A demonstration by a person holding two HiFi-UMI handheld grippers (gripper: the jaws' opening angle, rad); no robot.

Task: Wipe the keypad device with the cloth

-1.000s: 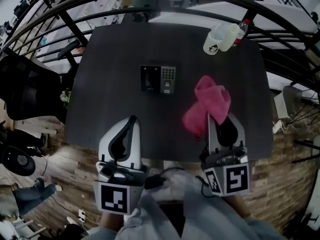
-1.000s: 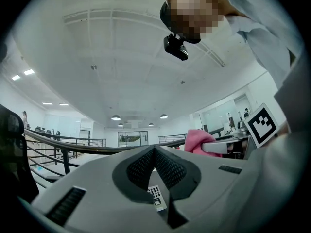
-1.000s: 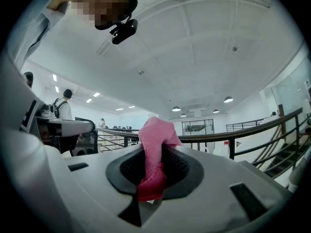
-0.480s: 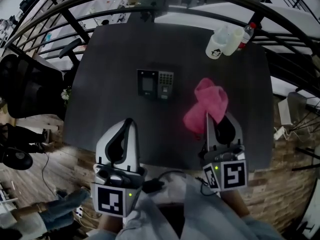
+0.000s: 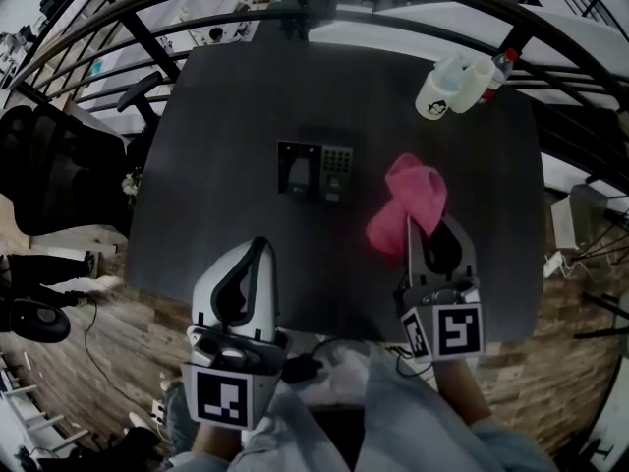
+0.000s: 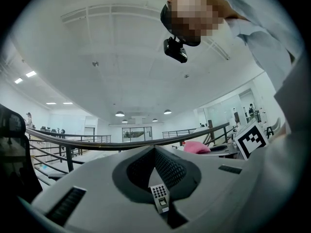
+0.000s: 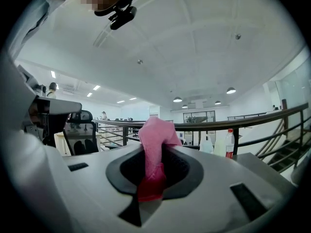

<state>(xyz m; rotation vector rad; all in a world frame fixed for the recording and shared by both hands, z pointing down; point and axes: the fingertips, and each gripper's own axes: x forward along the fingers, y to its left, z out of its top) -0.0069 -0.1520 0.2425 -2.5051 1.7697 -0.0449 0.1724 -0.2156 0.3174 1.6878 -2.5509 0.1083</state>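
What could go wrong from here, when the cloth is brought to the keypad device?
1. The keypad device lies unheld on the table. The left gripper is shut and well short of it, so a wipe may push the device along.
2. The right gripper pinches only a narrow part of the pink cloth. The loose bunch beyond the jaws could slip out or drag unevenly.
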